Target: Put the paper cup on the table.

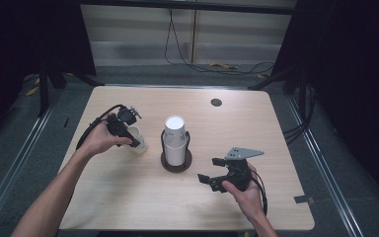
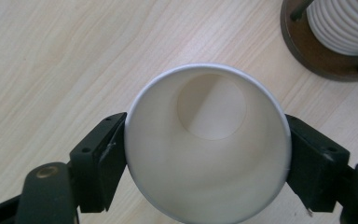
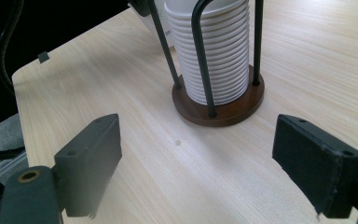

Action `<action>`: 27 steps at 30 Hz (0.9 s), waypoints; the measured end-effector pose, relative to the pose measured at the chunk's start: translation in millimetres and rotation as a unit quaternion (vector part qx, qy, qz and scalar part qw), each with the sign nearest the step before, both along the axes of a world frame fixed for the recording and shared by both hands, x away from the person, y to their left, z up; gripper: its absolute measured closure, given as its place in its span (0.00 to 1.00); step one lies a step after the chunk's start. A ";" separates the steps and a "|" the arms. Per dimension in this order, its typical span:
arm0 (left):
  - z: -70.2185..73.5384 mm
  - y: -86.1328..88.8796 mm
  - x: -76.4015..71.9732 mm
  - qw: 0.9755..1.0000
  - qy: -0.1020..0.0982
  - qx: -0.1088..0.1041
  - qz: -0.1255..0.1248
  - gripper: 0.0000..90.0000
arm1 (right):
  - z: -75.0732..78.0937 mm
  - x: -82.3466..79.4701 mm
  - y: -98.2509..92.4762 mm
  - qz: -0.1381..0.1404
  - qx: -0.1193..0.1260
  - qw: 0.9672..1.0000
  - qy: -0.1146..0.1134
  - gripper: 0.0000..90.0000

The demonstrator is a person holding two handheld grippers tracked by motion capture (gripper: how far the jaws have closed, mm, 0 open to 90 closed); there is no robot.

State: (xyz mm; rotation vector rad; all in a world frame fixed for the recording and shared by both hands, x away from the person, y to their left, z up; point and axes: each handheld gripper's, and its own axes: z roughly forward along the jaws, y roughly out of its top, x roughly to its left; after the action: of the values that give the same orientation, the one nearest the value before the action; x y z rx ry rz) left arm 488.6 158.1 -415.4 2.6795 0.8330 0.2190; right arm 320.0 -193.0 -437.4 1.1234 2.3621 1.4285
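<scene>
A white paper cup [image 1: 136, 136] stands open-mouthed on the wooden table [image 1: 128, 197], left of the centre. My left gripper [image 2: 205, 140] is shut on the cup, one black pad [image 2: 105, 158] against each side of it near the rim. The cup [image 2: 205, 140] is empty and keeps its round shape. A stack of white paper cups [image 1: 174, 139] sits upside down in a black wire holder on a dark round base [image 1: 176, 166] at mid-table. My right gripper [image 1: 210, 170] is open to the right of the holder with nothing between its jaws, which point at the stack [image 3: 214, 51].
A small black round grommet [image 1: 216, 102] sits in the tabletop at the back right. A strip of dark tape [image 1: 303, 199] lies at the table's right front edge. Cables run over the floor behind the table.
</scene>
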 end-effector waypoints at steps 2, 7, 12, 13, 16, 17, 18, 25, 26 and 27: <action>-2.4 0.0 1.5 1.000 0.000 0.002 0.001 0.25 | 0.1 -0.1 -0.5 0.000 0.000 1.000 0.000 0.17; -4.0 2.5 3.1 1.000 -0.005 -0.007 0.013 0.24 | -0.3 0.1 -0.4 -0.001 0.000 1.000 0.001 0.17; -4.1 0.4 3.7 0.999 -0.008 -0.014 0.034 0.23 | -0.7 0.4 0.1 0.001 -0.002 1.000 0.001 0.17; -3.8 -0.2 4.1 0.999 -0.010 -0.017 0.035 0.23 | -0.8 0.5 0.2 0.002 -0.002 1.000 0.001 0.17; -4.7 -1.1 4.4 0.999 -0.008 -0.024 0.039 0.23 | -0.8 0.3 0.5 0.002 -0.003 1.000 0.001 0.17; -5.1 -1.1 4.6 0.999 -0.010 -0.021 0.037 0.23 | -0.8 0.4 0.5 0.002 -0.003 1.000 0.001 0.17; -6.1 -1.2 4.8 0.999 -0.011 -0.020 0.039 0.23 | -0.9 0.5 0.5 0.001 -0.003 1.000 0.001 0.17; -7.9 2.1 5.9 0.998 -0.015 -0.046 0.045 0.20 | -1.2 0.7 0.3 0.002 -0.005 1.000 0.000 0.17; -7.9 2.8 6.0 0.997 -0.015 -0.053 0.048 0.19 | -1.4 0.8 0.8 0.002 -0.005 1.000 0.002 0.17; -7.9 3.1 5.6 0.997 -0.015 -0.054 0.046 0.18 | -1.5 0.7 1.1 0.003 -0.007 1.000 0.001 0.17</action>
State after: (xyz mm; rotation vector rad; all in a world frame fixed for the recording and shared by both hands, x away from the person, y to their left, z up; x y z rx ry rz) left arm 494.2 161.3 -423.3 2.5351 0.9319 0.2273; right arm 320.7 -191.9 -438.9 1.1168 2.3750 1.4123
